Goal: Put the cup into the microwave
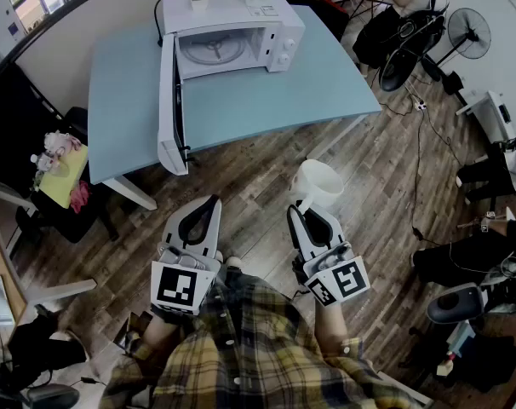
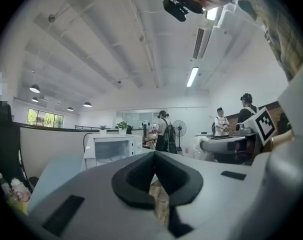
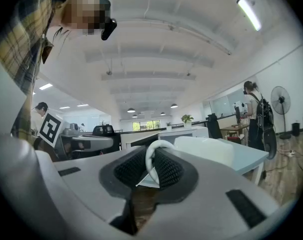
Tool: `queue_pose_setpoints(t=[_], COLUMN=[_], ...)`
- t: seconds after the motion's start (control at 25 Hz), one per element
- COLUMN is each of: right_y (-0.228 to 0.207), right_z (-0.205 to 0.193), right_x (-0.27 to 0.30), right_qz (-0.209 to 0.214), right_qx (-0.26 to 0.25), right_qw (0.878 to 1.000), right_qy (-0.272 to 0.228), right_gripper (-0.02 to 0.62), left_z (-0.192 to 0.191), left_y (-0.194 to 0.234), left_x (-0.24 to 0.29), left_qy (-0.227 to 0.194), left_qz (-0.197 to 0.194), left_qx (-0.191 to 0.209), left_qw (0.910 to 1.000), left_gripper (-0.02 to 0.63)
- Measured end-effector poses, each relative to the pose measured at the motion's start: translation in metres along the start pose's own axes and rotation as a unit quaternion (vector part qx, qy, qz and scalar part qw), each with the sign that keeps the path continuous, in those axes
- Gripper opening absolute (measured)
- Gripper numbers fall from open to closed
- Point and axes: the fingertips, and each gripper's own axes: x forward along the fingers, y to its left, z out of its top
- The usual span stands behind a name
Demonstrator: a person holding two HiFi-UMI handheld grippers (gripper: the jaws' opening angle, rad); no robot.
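Right gripper (image 1: 301, 214): held level before the person's chest, pointing toward the worktop (image 1: 266, 100). Jaws clamped on the handle of the white cup (image 1: 318, 183).
Cup: carried upright just ahead of those jaws, over the wooden floor (image 1: 258, 186), well short of the worktop.
Left gripper (image 1: 205, 211): level, beside the right one and apart from it. Jaws closed together, nothing between them.
Microwave (image 1: 232, 32): white, at the far side of the worktop, its door (image 1: 168, 109) swung wide open.
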Motion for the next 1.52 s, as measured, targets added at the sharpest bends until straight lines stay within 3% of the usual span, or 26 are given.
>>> queue_pose_setpoints(t=[0.4,0.76,1.08,1.52], right_y=[-0.008,-0.033,-0.071,-0.136], right_z=[-0.002,-0.012,-0.024,-0.012], right_x=[-0.027,-0.037,0.016,0.118], right_qz=[0.011,-0.015,-0.030,-0.033], right_qx=[0.015,0.034,0.048,0.044], right_qw=[1.000,0.999,0.998,0.998], right_qy=[-0.008,-0.002,0.010,0.014], right_gripper=[0.061,0.063,0.066,0.069], left_z=[-0.005,-0.012,-0.015,0.001], left_y=[-0.029,-0.040,-0.010,0.052], left_x=[-0.001,0.019,0.076,0.186], left_qy=[0.007,0.016,0.026,0.022], left_qz=[0.004,-0.012,-0.027,-0.043], left_qx=[0.007,0.014,0.008,0.005], left_qw=[0.9999,0.9997,0.9993,0.9988], left_gripper=[-0.003,-0.003,-0.003,-0.003])
